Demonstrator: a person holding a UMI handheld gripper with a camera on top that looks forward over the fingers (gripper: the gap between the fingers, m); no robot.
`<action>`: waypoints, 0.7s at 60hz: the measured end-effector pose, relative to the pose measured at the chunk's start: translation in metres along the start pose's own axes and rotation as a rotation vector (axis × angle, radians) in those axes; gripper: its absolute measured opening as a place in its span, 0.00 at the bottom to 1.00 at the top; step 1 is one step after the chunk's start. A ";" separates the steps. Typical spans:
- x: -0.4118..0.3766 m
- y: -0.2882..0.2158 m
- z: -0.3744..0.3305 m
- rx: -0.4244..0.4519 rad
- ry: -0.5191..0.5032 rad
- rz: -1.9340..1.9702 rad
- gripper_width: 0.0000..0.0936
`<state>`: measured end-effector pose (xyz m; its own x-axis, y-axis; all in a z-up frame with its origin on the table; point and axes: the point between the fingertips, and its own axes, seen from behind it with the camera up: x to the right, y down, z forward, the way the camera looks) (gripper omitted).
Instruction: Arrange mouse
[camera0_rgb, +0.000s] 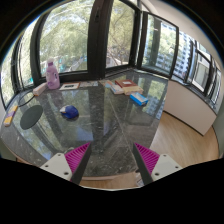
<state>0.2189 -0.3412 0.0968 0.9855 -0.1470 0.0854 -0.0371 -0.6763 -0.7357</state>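
Note:
A small blue mouse (69, 112) lies on the glass-topped table (105, 125), well beyond my fingers and to their left. A round dark mouse pad (31, 117) lies further left of it. My gripper (112, 158) is open and empty. Its two pink pads (77, 156) stand wide apart above the table's near edge, with nothing between them.
A pink bottle (52, 73) stands at the table's far left by the windows. A blue box (138, 100) and a flat light item (126, 85) lie toward the far right. A white sheet (69, 87) lies at the back. A wooden floor (185, 135) and white cabinet (195, 98) are to the right.

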 end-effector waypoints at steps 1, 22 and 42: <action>-0.008 0.002 0.003 -0.003 -0.009 -0.003 0.91; -0.160 -0.042 0.121 0.069 -0.169 -0.066 0.91; -0.216 -0.087 0.228 0.058 -0.217 -0.111 0.91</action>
<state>0.0474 -0.0864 -0.0110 0.9958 0.0882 0.0263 0.0766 -0.6361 -0.7678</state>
